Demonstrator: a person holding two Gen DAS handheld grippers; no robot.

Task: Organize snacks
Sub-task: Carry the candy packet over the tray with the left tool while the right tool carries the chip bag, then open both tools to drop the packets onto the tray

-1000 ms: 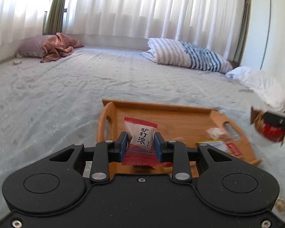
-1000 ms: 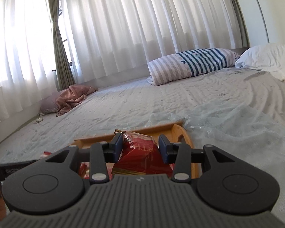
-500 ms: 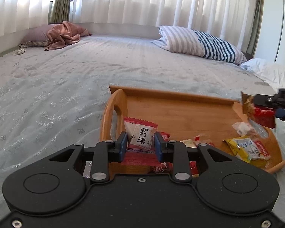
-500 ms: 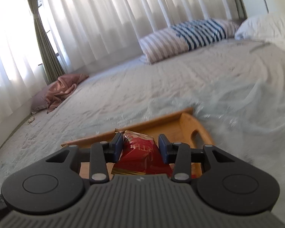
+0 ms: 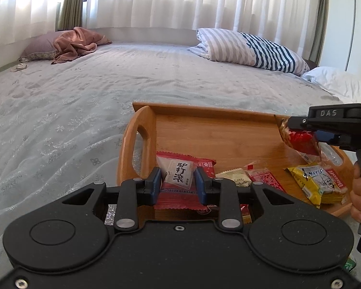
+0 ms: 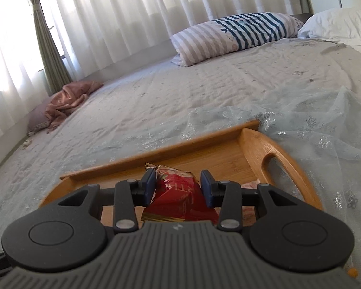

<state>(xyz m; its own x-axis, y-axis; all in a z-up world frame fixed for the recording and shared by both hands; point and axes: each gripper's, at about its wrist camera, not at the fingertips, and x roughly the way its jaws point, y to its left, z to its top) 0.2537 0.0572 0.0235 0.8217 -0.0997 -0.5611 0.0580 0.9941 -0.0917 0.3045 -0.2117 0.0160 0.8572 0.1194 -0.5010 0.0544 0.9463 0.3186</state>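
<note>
A wooden tray (image 5: pixel 204 134) with looped handles lies on the bed; it also shows in the right wrist view (image 6: pixel 204 154). My left gripper (image 5: pixel 178 180) is shut on a red and white snack packet (image 5: pixel 178 175) with black Chinese characters, over the tray's near left part. My right gripper (image 6: pixel 178 183) is shut on a red foil snack packet (image 6: pixel 178 192) above the tray's right end; the same gripper (image 5: pixel 300 130) and packet (image 5: pixel 300 142) show in the left wrist view. Several packets lie in the tray, among them a yellow one (image 5: pixel 317 183) and a cream candy one (image 5: pixel 235 180).
The tray rests on a pale grey bedspread (image 5: pixel 72 101) with a sheer embroidered cloth (image 6: pixel 325 130). A striped pillow (image 5: pixel 248 48), a white pillow (image 5: pixel 339 82) and a pink blanket (image 5: pixel 77 43) lie at the far side by the curtains.
Both grippers have come down and forward over the tray, each still holding its packet. More of the tray's contents show now.
</note>
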